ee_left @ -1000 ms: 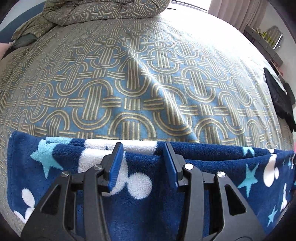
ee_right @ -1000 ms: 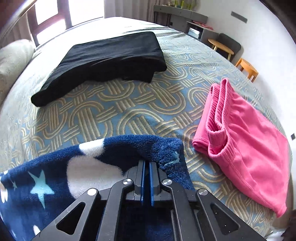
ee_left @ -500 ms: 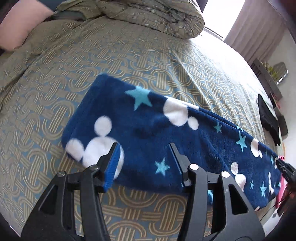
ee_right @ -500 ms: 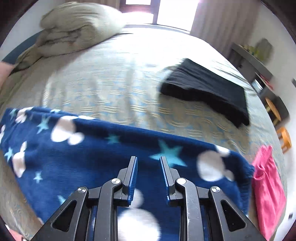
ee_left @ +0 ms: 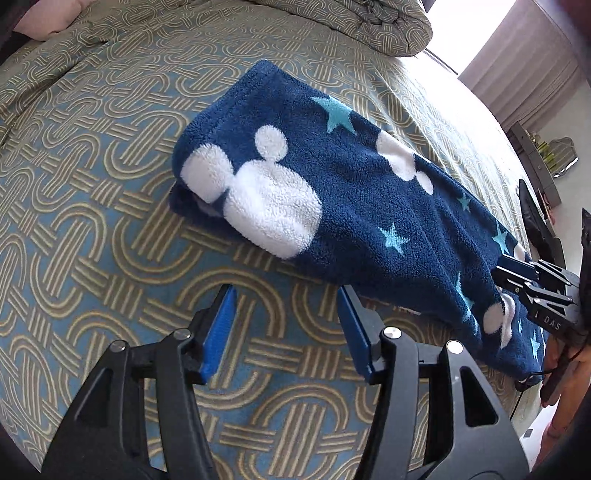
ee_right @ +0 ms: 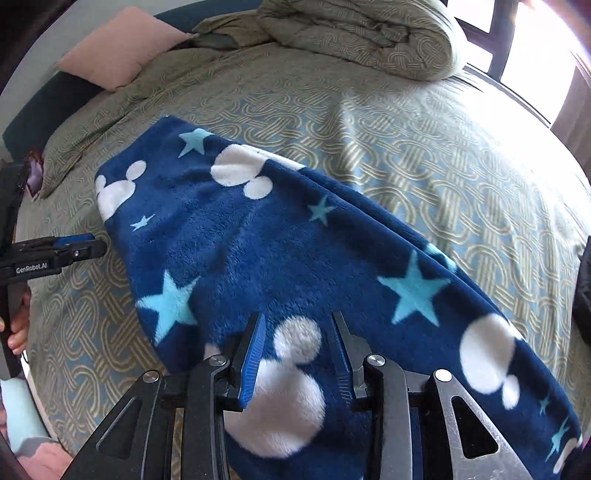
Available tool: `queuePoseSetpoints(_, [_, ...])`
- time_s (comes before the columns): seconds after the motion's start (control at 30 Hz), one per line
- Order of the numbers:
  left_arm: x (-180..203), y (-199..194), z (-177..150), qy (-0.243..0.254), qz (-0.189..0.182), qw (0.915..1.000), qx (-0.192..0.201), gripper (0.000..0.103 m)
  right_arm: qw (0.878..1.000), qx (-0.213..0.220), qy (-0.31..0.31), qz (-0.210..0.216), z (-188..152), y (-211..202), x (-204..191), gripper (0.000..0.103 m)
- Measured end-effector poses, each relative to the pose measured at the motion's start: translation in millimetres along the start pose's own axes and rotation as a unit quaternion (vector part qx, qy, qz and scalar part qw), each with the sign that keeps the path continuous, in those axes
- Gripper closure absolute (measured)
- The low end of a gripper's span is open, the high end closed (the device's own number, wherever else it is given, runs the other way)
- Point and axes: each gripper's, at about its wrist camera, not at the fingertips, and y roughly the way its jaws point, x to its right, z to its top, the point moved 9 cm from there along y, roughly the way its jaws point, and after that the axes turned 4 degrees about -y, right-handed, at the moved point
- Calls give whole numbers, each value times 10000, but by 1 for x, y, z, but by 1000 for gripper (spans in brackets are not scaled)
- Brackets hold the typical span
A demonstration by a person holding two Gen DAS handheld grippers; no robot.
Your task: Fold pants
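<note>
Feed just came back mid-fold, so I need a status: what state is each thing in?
Pants: folded into a long strip, lying flat on the bed, released.
Left tool: open, empty, beside the pants.
Right tool: jaws just opening, over the pants, not gripping.
Quilt: bundled at the bed's far end.
Bed: cover spread flat.

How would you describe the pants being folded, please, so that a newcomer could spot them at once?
Start from the wide bed with the blue-and-tan interlocking-arch bedspread. Lying diagonally across it in a long folded strip are the navy fleece pants, plush and thick. Their white mouse-head shapes and light-blue stars set them apart from the rolled tan duvet and plain pink pillow at the head.
</note>
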Motion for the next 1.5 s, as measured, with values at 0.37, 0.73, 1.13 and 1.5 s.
queuePoseSetpoints(0.37, [-7,9,10,-1,-206,9998,83,41,9969,-243,638,-379,42,57,44,68])
queuePoseSetpoints(0.73, [-6,17,25,-561,-899,9944,3,28,9947,-164,725,-705,59,71,52,65])
queuePoseSetpoints(1.13, [-37,18,61,-1787,-1624,9704,106,86,9940,-49,1040,-325,55,67,52,64])
queuePoseSetpoints(1.5, [10,-36,90,-345,-875,9912,931,87,9909,361,1271,260,39,-2,39,56])
